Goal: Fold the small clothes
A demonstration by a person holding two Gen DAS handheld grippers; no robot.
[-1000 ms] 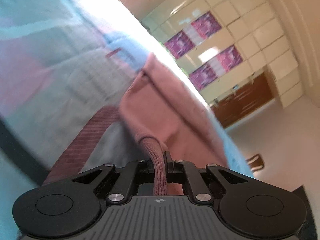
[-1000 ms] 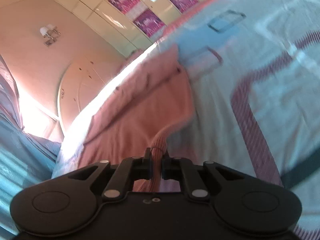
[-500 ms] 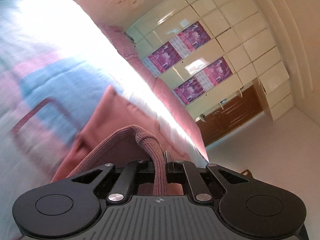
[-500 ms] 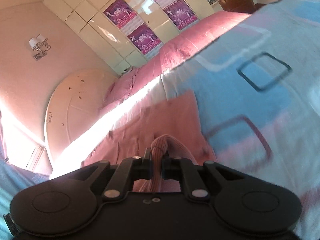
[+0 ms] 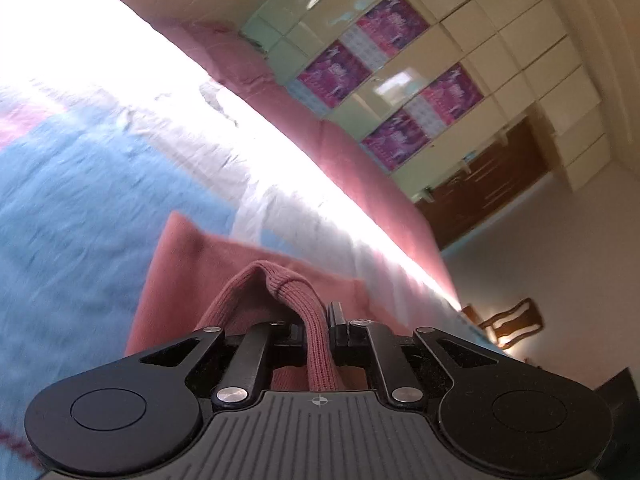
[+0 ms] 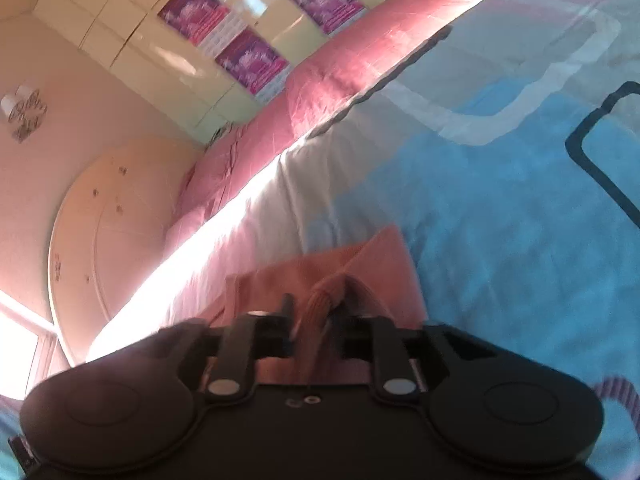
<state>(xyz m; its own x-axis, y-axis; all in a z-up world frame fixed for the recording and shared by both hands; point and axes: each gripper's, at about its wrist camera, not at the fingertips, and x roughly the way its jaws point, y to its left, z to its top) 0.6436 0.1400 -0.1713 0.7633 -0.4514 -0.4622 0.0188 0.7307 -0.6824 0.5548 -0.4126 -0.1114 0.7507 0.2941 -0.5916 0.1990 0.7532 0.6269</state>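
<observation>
A small pink garment [image 5: 180, 280] with a ribbed hem lies partly on the blue and white bedspread [image 5: 80, 184]. My left gripper [image 5: 318, 320] is shut on the ribbed hem [image 5: 316, 340], which arches up between the jaws. In the right wrist view the same pink garment [image 6: 384, 272] shows just ahead of my right gripper [image 6: 316, 312], which is shut on another bit of the ribbed hem [image 6: 320, 304]. Most of the garment is hidden under the grippers.
The bedspread [image 6: 500, 220] meets a pink sheet [image 6: 340, 76] along the far bed edge. A white rounded headboard [image 6: 100, 232] stands at the left. Cream wardrobes with purple posters [image 5: 400, 92] line the wall. A wooden chair [image 5: 508, 320] stands on the floor.
Both grippers have carried the hem forward over the garment toward the far bed edge. Much less pink cloth shows ahead of each gripper than a second ago.
</observation>
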